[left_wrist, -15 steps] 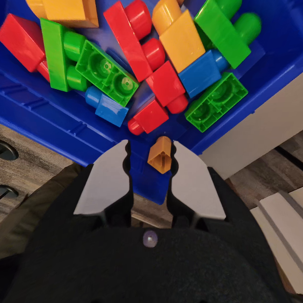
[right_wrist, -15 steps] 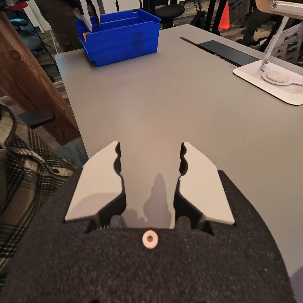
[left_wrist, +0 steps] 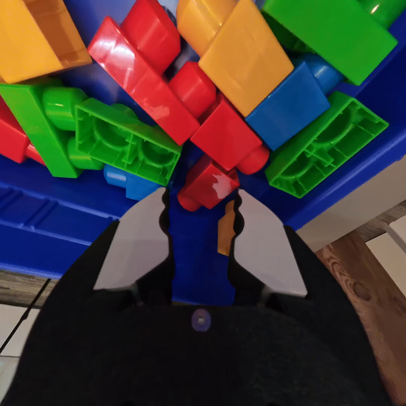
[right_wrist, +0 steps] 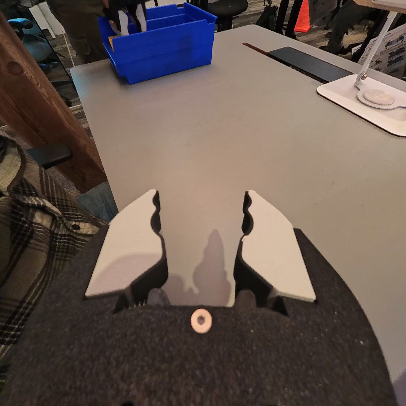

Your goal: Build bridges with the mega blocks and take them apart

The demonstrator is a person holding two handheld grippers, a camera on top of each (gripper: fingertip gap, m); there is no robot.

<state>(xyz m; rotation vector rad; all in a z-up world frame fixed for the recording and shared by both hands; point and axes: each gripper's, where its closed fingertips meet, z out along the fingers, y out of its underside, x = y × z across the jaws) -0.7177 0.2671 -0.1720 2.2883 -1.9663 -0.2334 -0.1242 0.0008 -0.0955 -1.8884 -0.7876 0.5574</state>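
Pale grey wavy-edged tool [right_wrist: 201, 197] fingers, black felt-covered body, plaid sleeve [right_wrist: 33, 219]

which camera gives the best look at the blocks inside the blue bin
The left wrist view: the open left gripper looks straight down onto the blocks. The right wrist view shows only the blue bin walls from afar.
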